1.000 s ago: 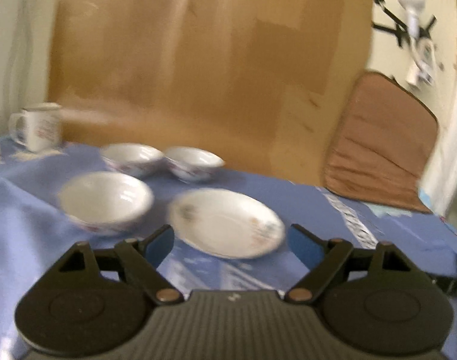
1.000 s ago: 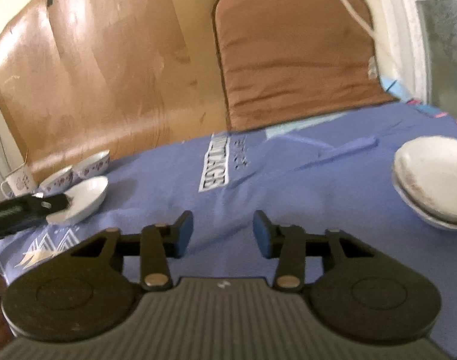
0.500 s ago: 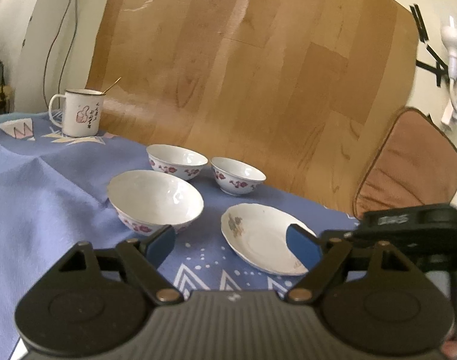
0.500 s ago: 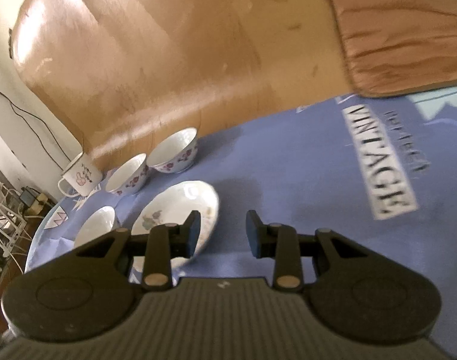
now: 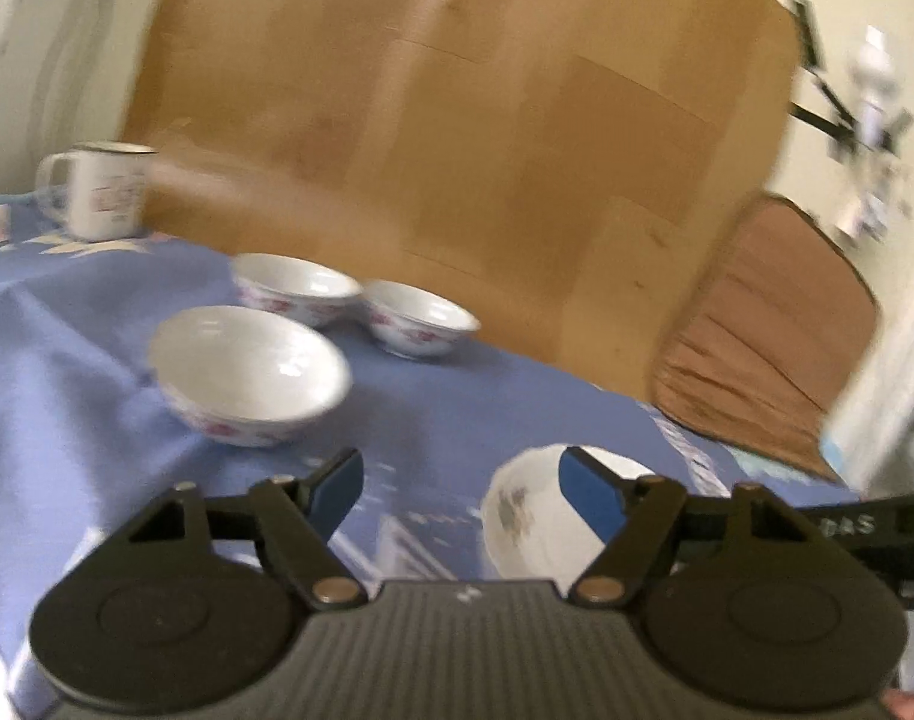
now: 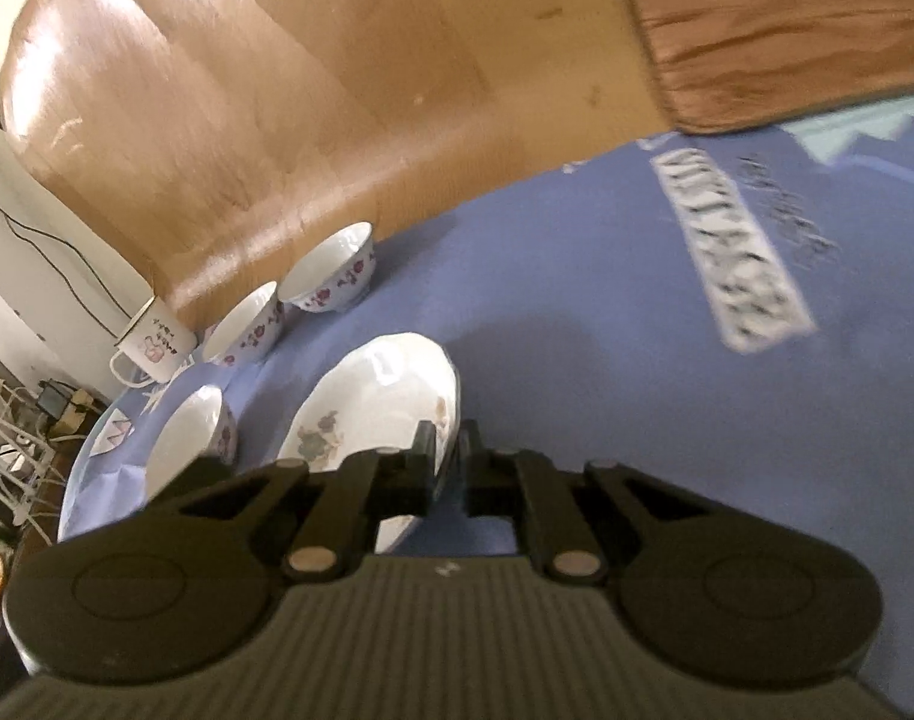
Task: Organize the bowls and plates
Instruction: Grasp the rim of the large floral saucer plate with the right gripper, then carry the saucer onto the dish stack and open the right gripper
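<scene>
Plate (image 6: 384,402) now in right tool (image 6: 450,450)

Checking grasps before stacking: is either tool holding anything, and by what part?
The right tool pinches the white floral plate by its near rim. The left tool, closing, holds nothing.

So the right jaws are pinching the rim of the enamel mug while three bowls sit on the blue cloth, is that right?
Not quite. The right gripper is shut on the rim of the flowered plate, not the mug, as the right wrist view shows. The three bowls do sit on the blue cloth.
</scene>
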